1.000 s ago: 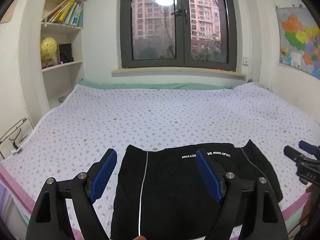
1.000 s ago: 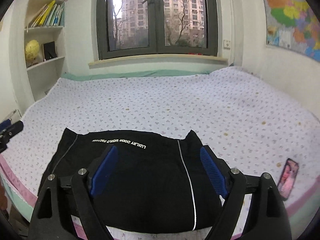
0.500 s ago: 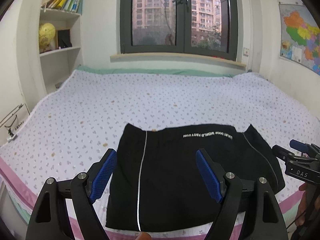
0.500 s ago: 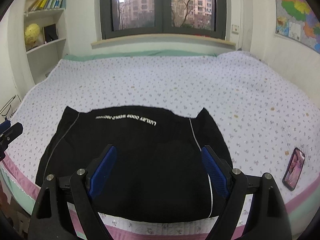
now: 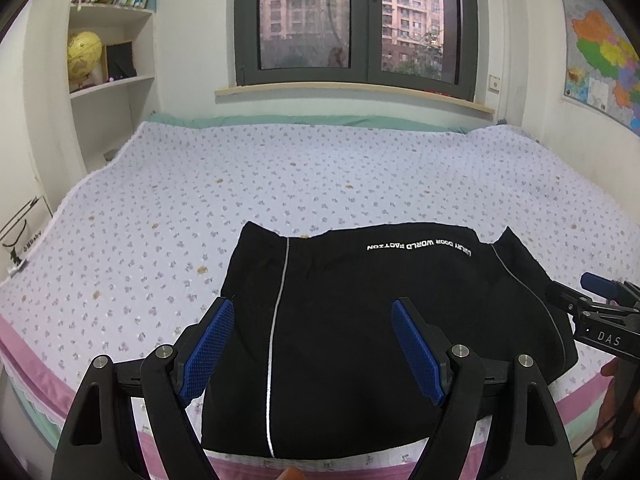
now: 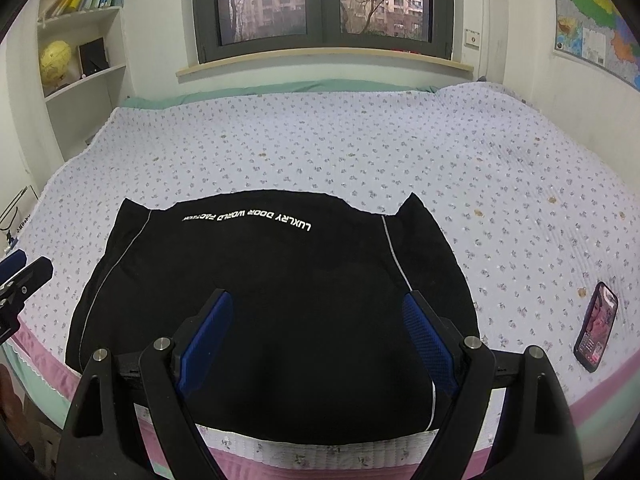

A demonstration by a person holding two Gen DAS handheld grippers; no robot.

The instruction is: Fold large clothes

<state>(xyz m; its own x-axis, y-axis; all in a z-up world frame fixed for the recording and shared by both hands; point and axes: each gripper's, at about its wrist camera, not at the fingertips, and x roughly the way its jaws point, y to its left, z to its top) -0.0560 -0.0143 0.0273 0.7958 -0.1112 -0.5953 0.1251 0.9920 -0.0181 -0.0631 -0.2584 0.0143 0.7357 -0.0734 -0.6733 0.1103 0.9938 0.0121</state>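
A black garment (image 5: 360,300) with white lettering and thin white side stripes lies folded flat at the near edge of the bed; it also shows in the right wrist view (image 6: 272,300). My left gripper (image 5: 312,328) is open and empty, held above the garment's left half. My right gripper (image 6: 320,320) is open and empty, held above the garment's near middle. The right gripper shows at the right edge of the left wrist view (image 5: 592,304). The left gripper's fingertips (image 6: 24,272) show at the left edge of the right wrist view.
The bed (image 5: 280,184) has a lilac flowered cover with a pink near edge. A phone (image 6: 596,332) lies on the bed right of the garment. White shelves (image 5: 108,52) stand at the left, a window behind, a wall map (image 5: 600,56) at the right.
Both grippers have pulled back and risen from the bed, so the garment sits farther ahead and its near edge and the bed's pink edge show. Both stay open.
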